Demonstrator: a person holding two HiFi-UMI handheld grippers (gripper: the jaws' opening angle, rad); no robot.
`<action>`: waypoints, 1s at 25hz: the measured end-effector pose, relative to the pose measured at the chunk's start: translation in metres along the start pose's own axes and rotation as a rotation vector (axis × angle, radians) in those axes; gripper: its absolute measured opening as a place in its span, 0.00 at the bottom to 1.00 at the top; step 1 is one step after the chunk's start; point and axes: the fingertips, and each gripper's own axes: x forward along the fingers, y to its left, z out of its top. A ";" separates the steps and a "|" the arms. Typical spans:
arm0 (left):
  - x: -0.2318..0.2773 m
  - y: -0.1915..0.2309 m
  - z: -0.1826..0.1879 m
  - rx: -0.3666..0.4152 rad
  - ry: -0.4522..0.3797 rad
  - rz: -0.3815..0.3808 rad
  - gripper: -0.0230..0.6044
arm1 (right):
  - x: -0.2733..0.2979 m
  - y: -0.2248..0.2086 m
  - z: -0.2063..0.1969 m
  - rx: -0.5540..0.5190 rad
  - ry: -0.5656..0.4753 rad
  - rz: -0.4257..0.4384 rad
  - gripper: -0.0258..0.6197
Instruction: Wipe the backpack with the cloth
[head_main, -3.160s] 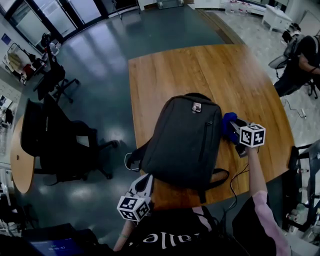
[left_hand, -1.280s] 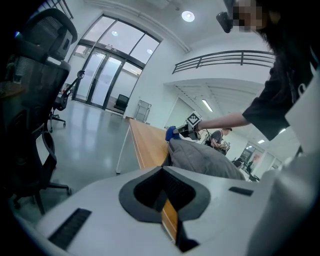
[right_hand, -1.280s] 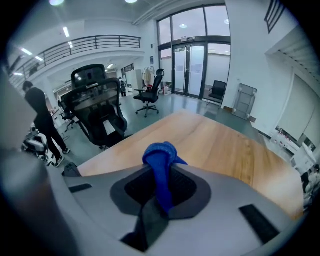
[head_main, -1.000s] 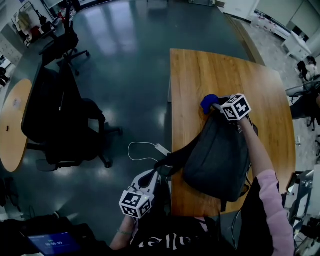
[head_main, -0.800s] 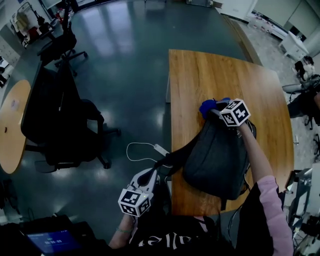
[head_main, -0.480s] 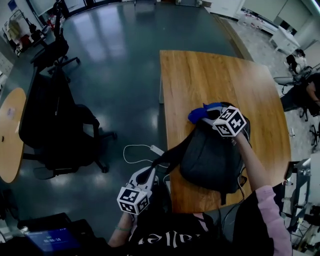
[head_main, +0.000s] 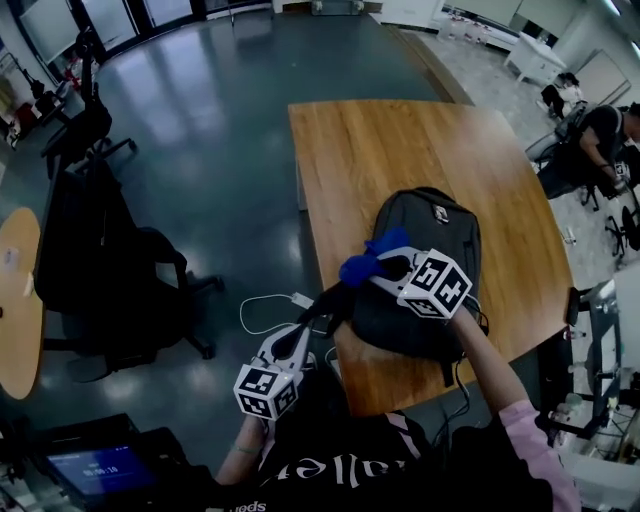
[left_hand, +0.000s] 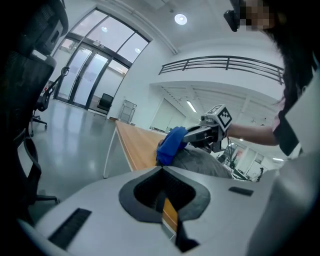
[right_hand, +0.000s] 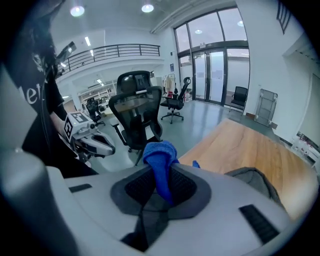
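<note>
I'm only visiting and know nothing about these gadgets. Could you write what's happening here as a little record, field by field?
Setting: wooden table on a dark floor
Main object: dark backpack, lying flat on the table
Tool: blue cloth
Right gripper: fingers shut on the cloth, held at the backpack's side nearest the table edge
Left gripper: off the table, below its edge; fingers together, nothing seen between them
Nearby: black office chair; white cable on the floor
</note>
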 end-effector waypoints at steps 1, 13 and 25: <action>-0.001 -0.001 -0.001 0.006 0.004 -0.009 0.03 | -0.001 0.011 -0.001 0.008 -0.012 0.000 0.12; -0.005 -0.007 -0.004 0.069 0.043 -0.096 0.03 | -0.001 0.126 -0.017 0.198 -0.171 -0.039 0.12; -0.006 -0.016 -0.011 0.081 0.078 -0.126 0.03 | -0.026 0.146 0.001 0.421 -0.402 -0.144 0.12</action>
